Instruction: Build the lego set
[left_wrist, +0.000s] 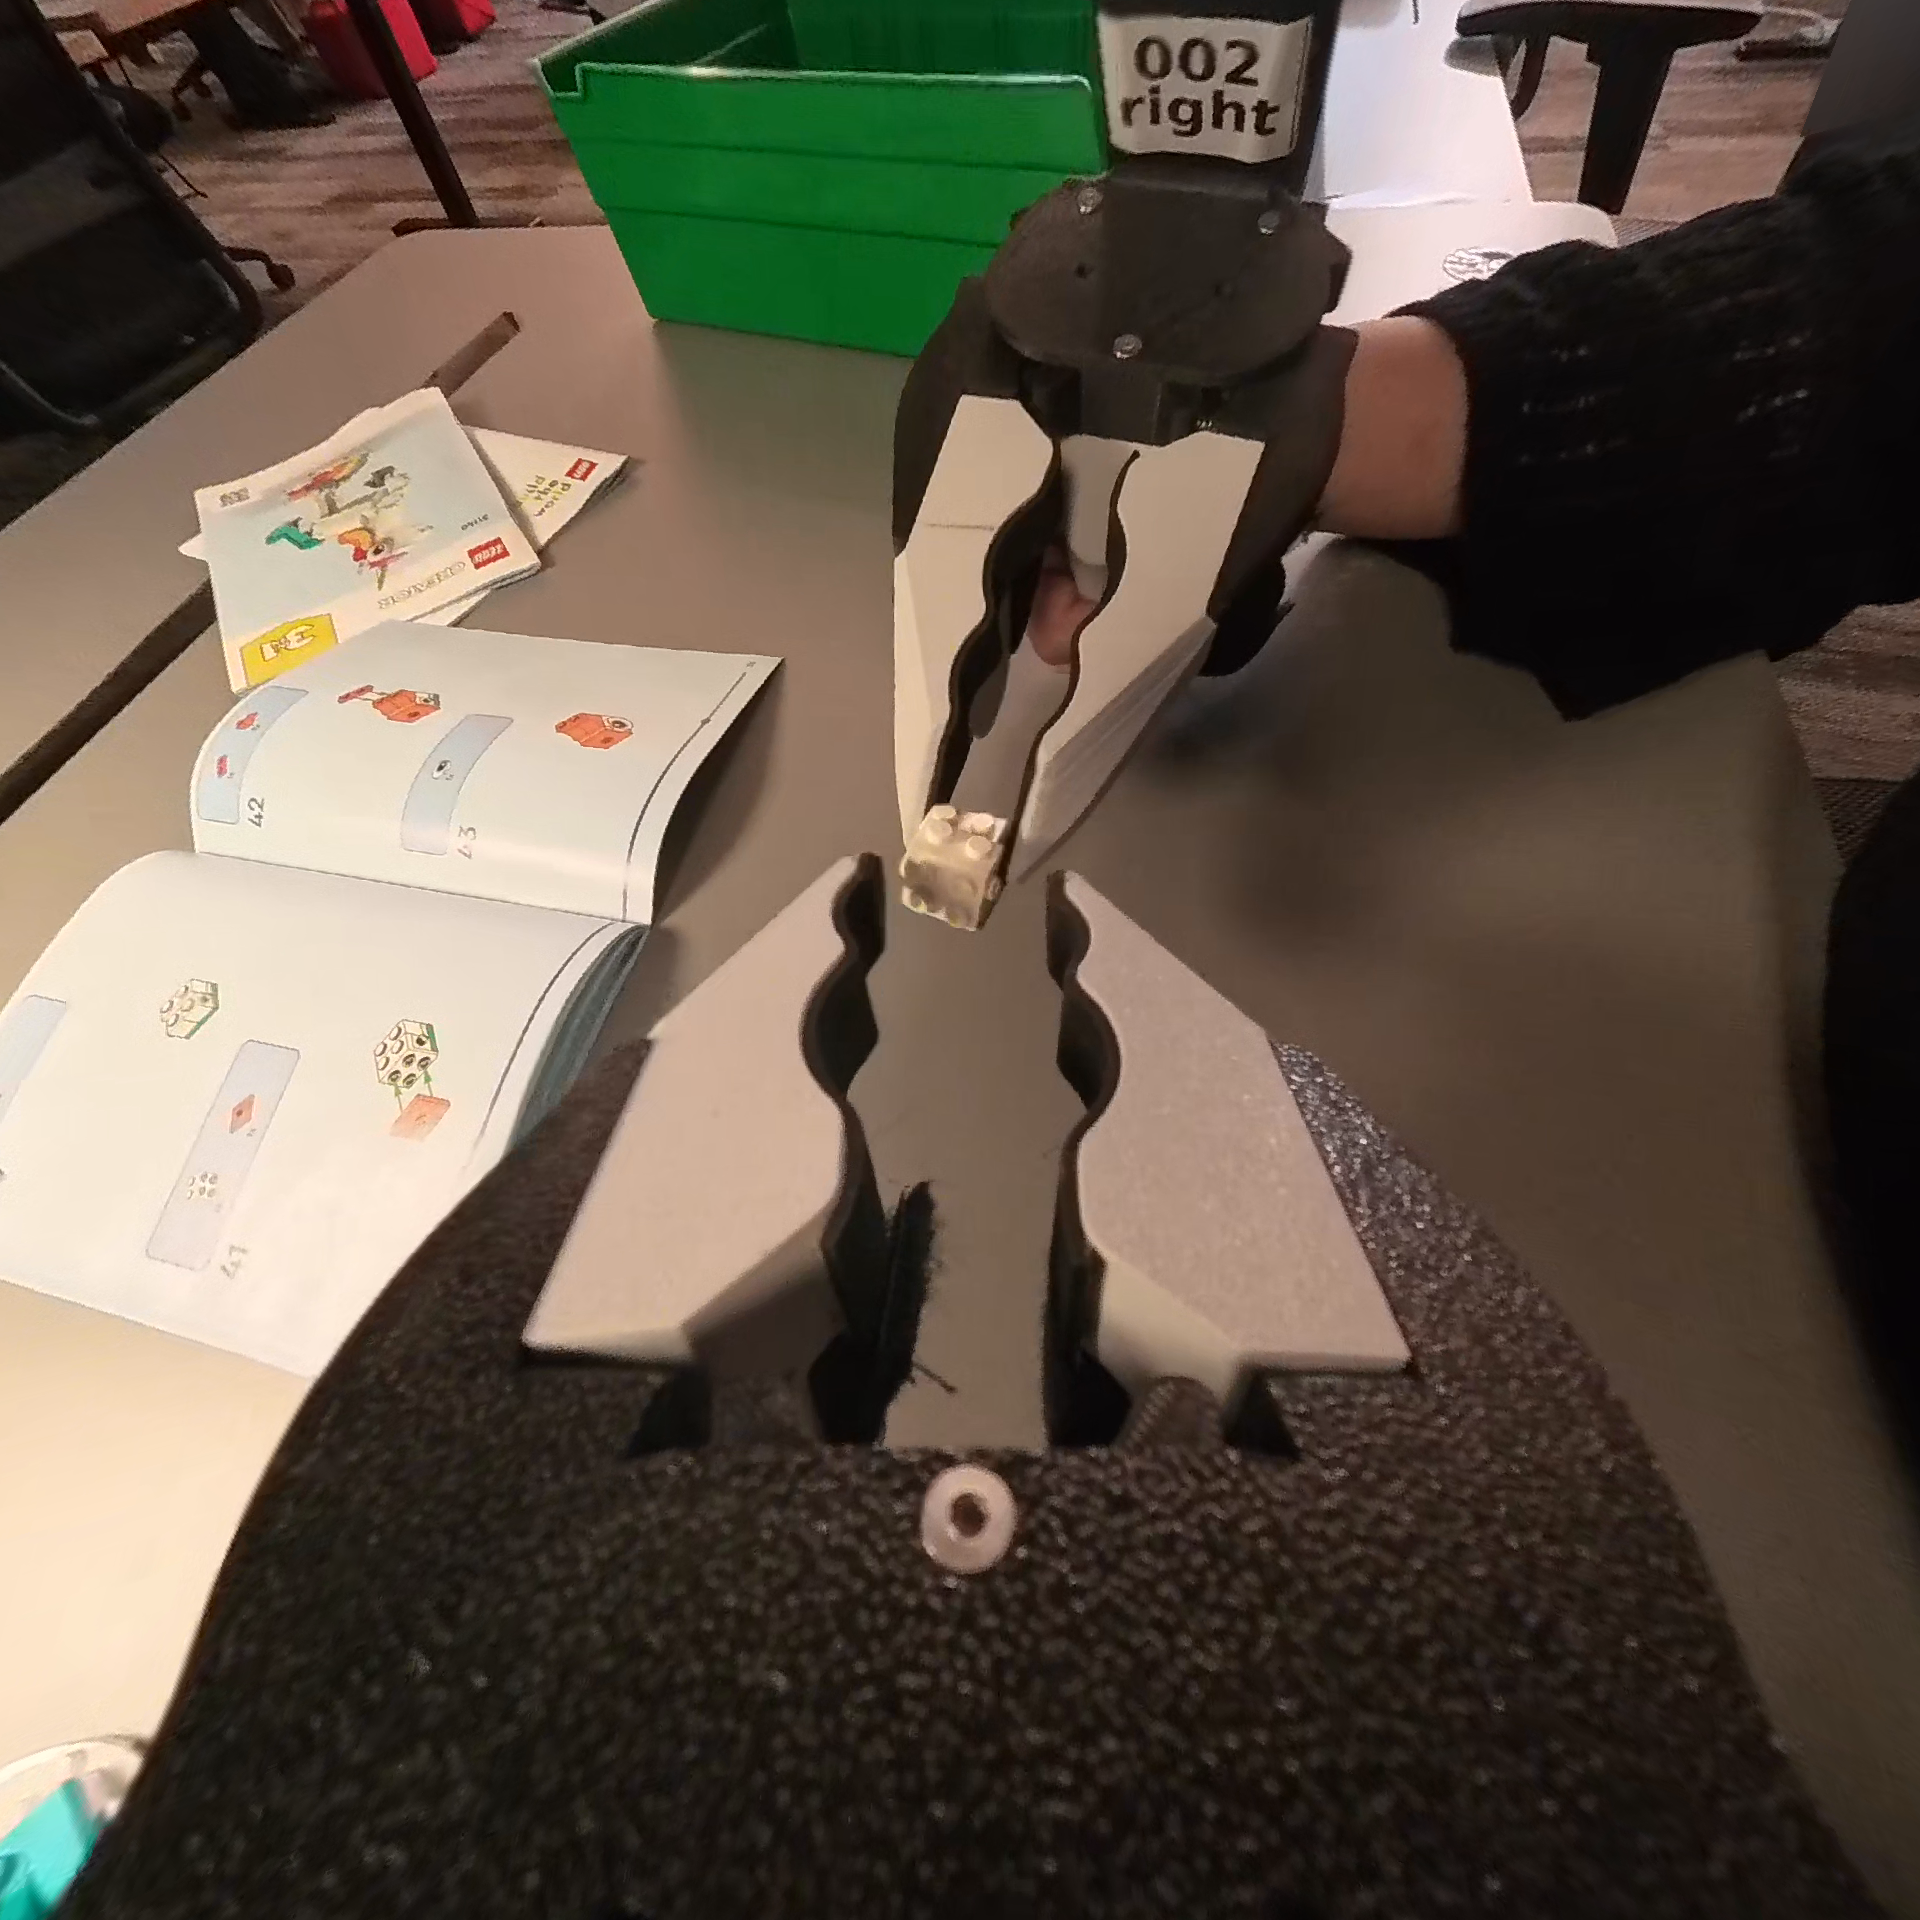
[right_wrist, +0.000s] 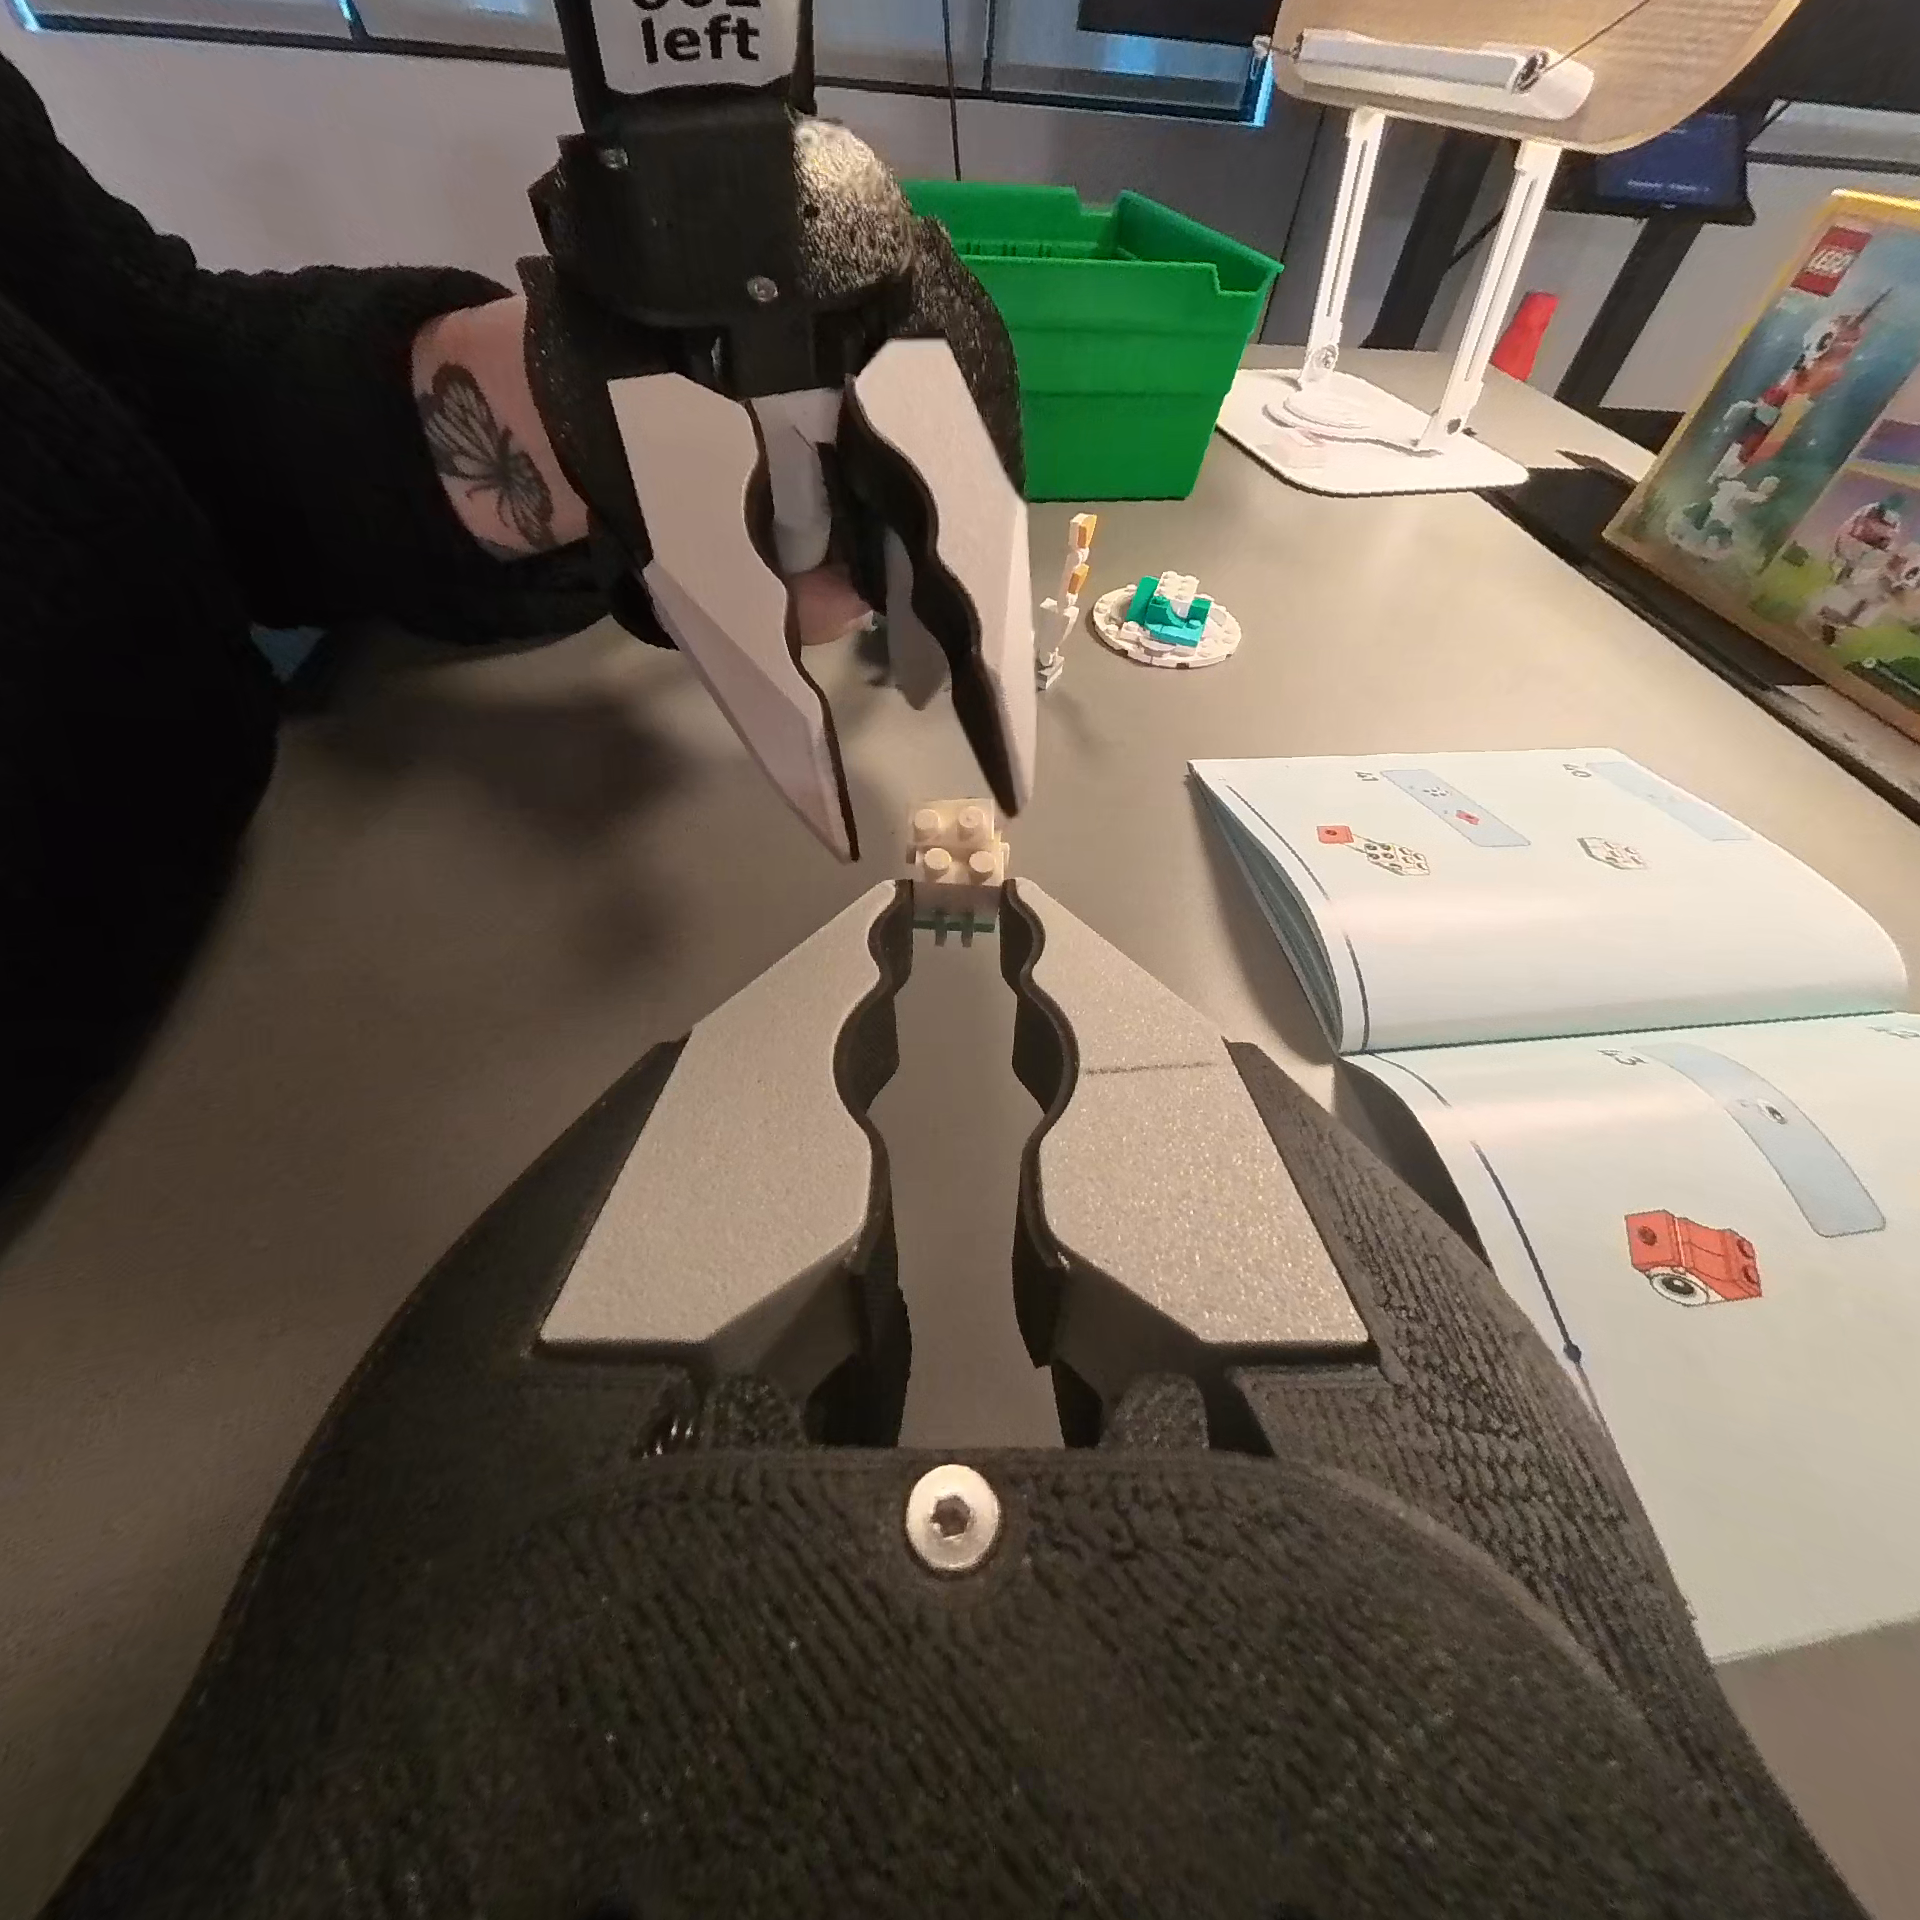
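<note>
The white lego block (right_wrist: 958, 854), studs on several faces, is up off the grey table (left_wrist: 1351, 1039), pinched at the tips of the right gripper (right_wrist: 951, 896), whose jaws are narrow and clamped on it. The left gripper (left_wrist: 956, 878) points at the block from the opposite side, jaws spread, empty, one fingertip just beside the block; contact is unclear. Bare tabletop under and around the block gives open room. The open instruction booklet (left_wrist: 312, 1039) lies near the block on the left gripper's left side, toward the table edge. Beyond the booklet are two smaller leaflets (left_wrist: 374, 540) and a green bin (left_wrist: 831, 218) at the far table edge. Only the right wrist view shows a round white base with teal bricks (right_wrist: 1166, 625), a thin white-and-orange piece (right_wrist: 1065, 603) standing beside it, a set box (right_wrist: 1787, 457) leaning at the table's side beyond the booklet, and a white stand (right_wrist: 1382, 416). That view also shows green under the block, inside the jaws. Each gripper carries a white printed label, and there is print on the booklet, leaflets and box. Both are held by a person in black sleeves (left_wrist: 1662, 416).
</note>
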